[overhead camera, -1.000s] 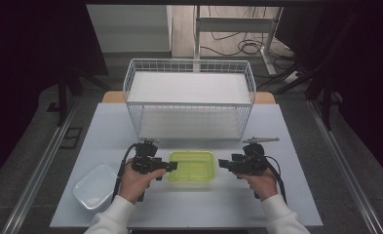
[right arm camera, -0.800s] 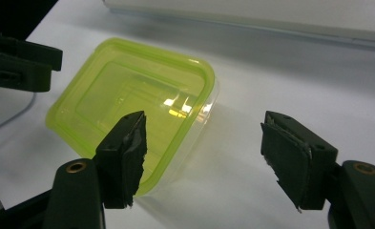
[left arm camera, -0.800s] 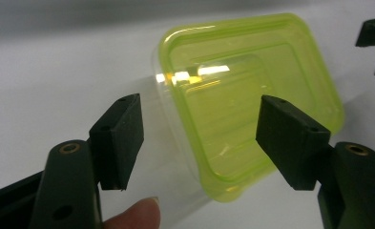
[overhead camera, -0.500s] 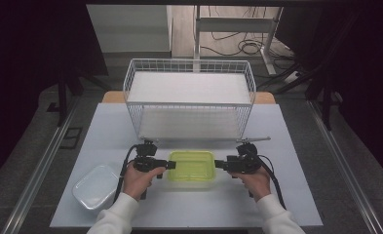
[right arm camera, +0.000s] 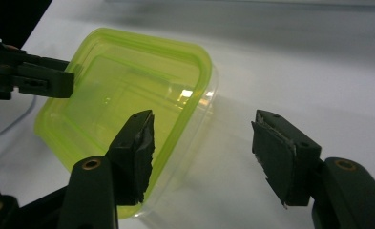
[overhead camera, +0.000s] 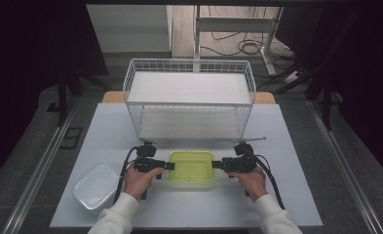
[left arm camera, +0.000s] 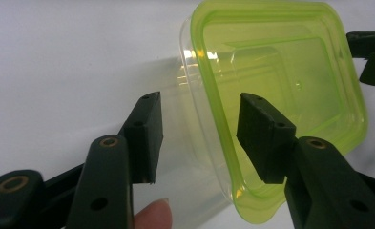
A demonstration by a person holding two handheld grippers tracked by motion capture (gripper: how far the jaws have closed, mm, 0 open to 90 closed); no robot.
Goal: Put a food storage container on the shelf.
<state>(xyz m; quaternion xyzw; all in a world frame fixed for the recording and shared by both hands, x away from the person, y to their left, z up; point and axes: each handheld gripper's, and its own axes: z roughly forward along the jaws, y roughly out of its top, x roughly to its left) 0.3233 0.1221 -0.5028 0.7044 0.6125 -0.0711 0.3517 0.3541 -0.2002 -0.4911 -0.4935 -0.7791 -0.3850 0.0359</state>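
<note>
white table (overhead camera: 301, 161), wire basket (overhead camera: 189, 97), green-lidded container (overhead camera: 191, 165)

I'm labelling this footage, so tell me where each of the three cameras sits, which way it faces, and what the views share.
High view: above the person's side, looking forward and down on the white table; both hands show.
Left gripper view: rides the left tongs, facing the green-lidded clear plastic container; a fingertip shows.
Right gripper view: rides the right tongs, facing the container's opposite end; the left tongs show beyond it.
All three share the container.
</note>
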